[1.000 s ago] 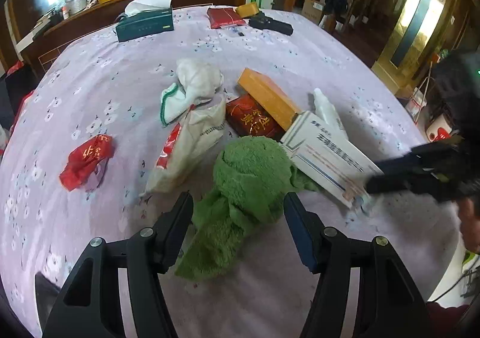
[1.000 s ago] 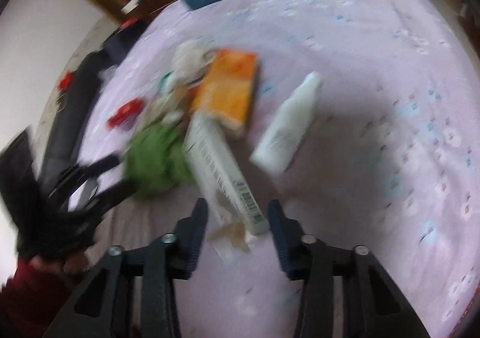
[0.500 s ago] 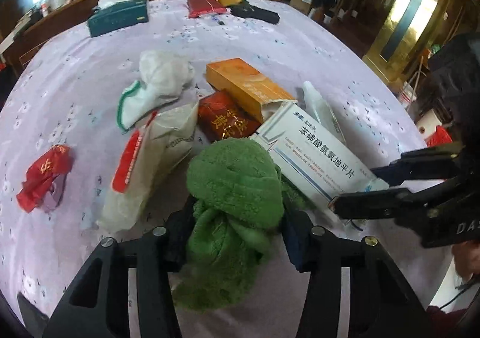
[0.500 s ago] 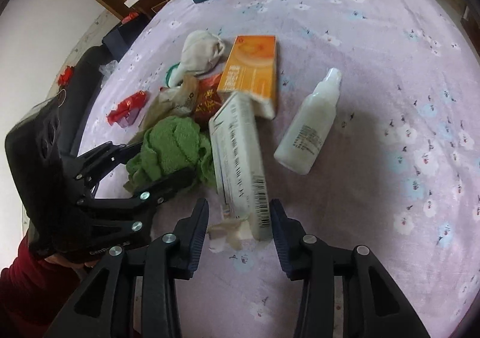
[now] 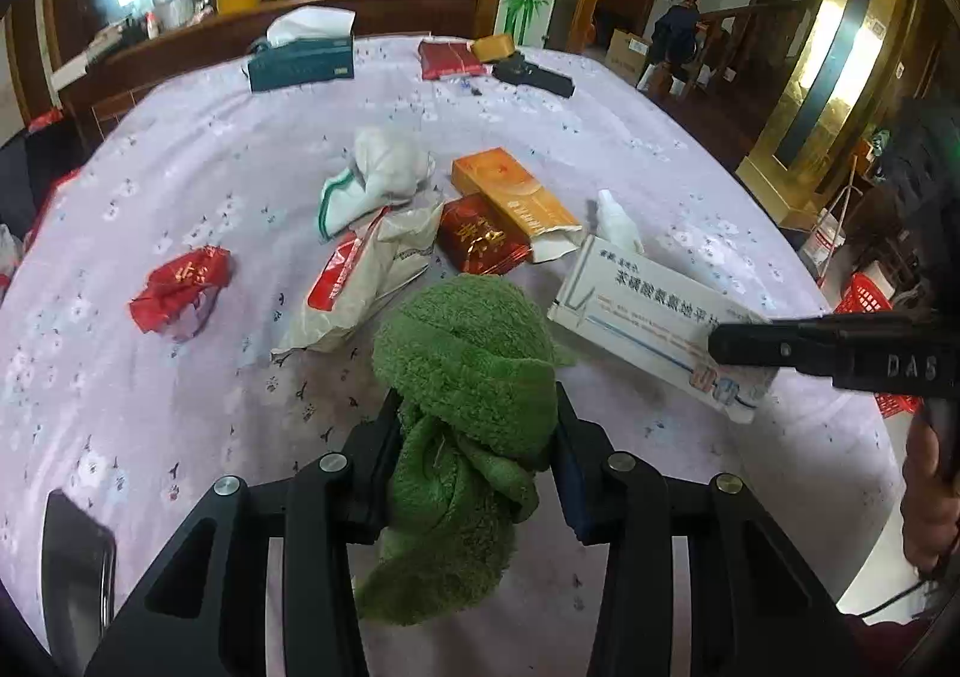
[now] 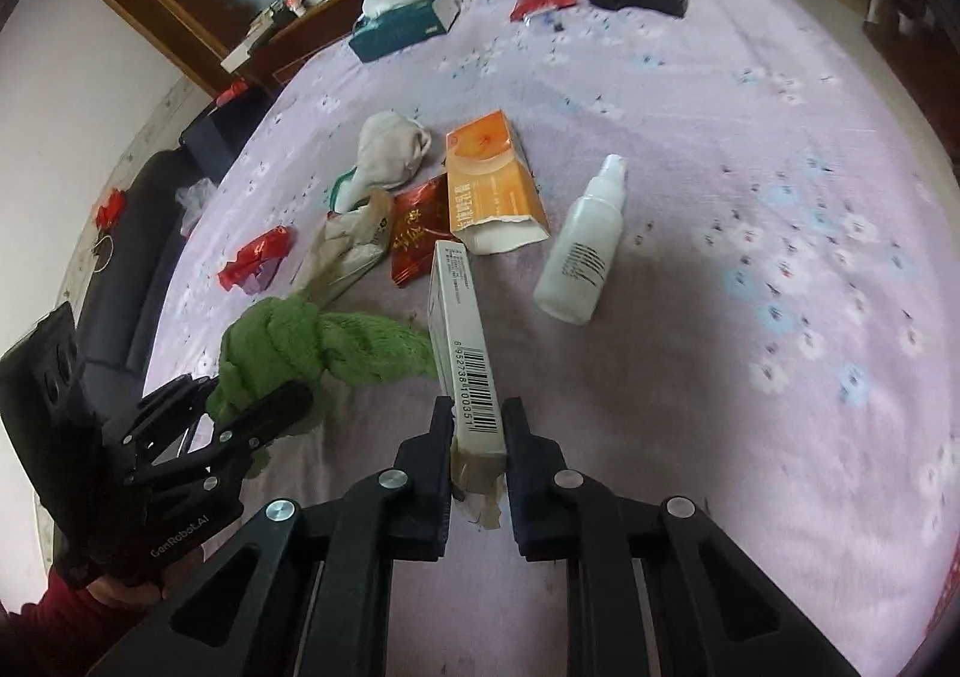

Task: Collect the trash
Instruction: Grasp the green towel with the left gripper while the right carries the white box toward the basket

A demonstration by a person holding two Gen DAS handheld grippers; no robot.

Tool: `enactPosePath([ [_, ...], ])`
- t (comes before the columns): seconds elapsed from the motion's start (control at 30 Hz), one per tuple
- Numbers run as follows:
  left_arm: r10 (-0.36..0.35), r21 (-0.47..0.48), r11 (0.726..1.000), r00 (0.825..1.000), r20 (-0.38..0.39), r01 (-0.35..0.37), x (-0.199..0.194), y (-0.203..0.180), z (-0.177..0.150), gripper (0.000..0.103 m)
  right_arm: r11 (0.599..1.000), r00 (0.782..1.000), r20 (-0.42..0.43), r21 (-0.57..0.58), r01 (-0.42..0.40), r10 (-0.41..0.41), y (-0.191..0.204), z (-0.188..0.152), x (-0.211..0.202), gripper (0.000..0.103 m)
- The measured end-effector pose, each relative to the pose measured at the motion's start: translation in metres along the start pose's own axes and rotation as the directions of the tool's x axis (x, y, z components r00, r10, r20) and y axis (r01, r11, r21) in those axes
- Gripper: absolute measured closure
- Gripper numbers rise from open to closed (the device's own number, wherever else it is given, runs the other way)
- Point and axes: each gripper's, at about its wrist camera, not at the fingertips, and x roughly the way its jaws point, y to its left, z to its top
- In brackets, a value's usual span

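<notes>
A knotted green cloth (image 5: pixel 462 353) lies near the front of the lilac tablecloth (image 5: pixel 180 149). My left gripper (image 5: pixel 474 419) has the cloth between its jaws, which are closing, and both pads press into its sides. In the right wrist view the left gripper (image 6: pixel 240 401) and the green cloth (image 6: pixel 282 341) sit at lower left. My right gripper (image 6: pixel 477 425) is shut on the near end of a long white medicine box (image 6: pixel 459 329), which stands on its narrow edge. The left wrist view has the same box (image 5: pixel 642 311) with the right gripper (image 5: pixel 726 347) on its end.
Just beyond lie an orange carton (image 5: pixel 510 191), a red packet (image 5: pixel 480 242), a white spray bottle (image 6: pixel 585 251), a white-and-red bag (image 5: pixel 360 281), a crumpled white bag (image 5: pixel 384 173) and a red wrapper (image 5: pixel 180 287). A tissue box (image 5: pixel 300 62) and a black case (image 5: pixel 531 74) sit at the far edge.
The left jaws came in around the green cloth and now pinch it. The right jaws closed on the end of the white box, which turned up onto its edge.
</notes>
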Motion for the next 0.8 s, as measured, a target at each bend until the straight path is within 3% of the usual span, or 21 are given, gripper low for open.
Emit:
enactPosePath([
  [0.33, -0.039, 0.051, 0.998, 0.998, 0.045, 0.036, -0.02, -0.028, 0.005, 0.062, 0.998, 0.996, 0.076, -0.011, 0.054, -0.053, 0.01, -0.037, -0.036, 0.087],
  [0.8, -0.132, 0.196, 0.974, 0.987, 0.092, 0.112, -0.04, -0.098, 0.021, 0.062, 0.987, 0.965, 0.231, 0.131, 0.093, -0.122, -0.023, -0.073, -0.117, 0.087],
])
